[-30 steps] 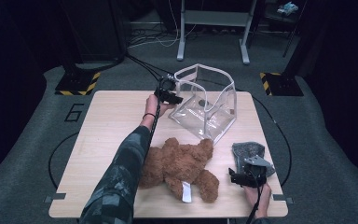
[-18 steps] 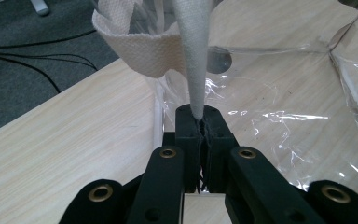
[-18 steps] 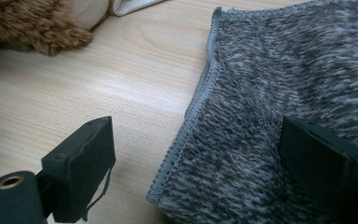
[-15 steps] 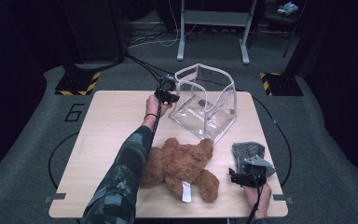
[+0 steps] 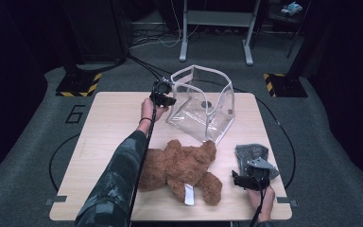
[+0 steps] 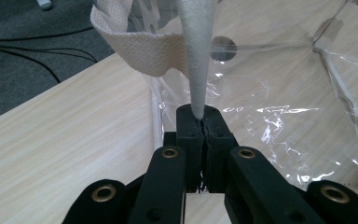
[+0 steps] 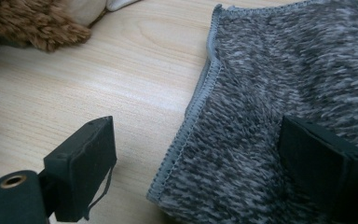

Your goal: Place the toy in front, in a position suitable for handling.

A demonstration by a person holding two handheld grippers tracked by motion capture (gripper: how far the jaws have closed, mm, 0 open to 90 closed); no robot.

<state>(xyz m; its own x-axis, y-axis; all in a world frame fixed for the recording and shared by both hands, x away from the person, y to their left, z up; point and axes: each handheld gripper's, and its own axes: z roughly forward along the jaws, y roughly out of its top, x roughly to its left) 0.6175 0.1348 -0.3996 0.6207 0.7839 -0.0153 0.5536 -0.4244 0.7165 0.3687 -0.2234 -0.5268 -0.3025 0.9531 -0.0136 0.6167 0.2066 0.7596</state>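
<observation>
A clear plastic bag (image 5: pixel 203 106) with white fabric trim stands open at the back of the wooden table (image 5: pixel 108 123). My left gripper (image 5: pixel 163 94) is at the bag's left rim. In the left gripper view the left gripper (image 6: pixel 203 116) is shut on the white trim (image 6: pixel 196 56), which rises from between the pads. A brown teddy bear (image 5: pixel 184 165) lies at the front middle. To its right lies a grey knit cloth (image 5: pixel 251 153). My right gripper (image 5: pixel 248 179) stands open low over the grey cloth (image 7: pixel 284 84), with the cloth's hemmed edge between the jaws and nothing pinched.
The table's left half is bare wood. A teddy paw (image 7: pixel 28 21) lies close to the left of the right gripper. Cables trail across the grey floor behind the table, near a metal stand (image 5: pixel 217 28).
</observation>
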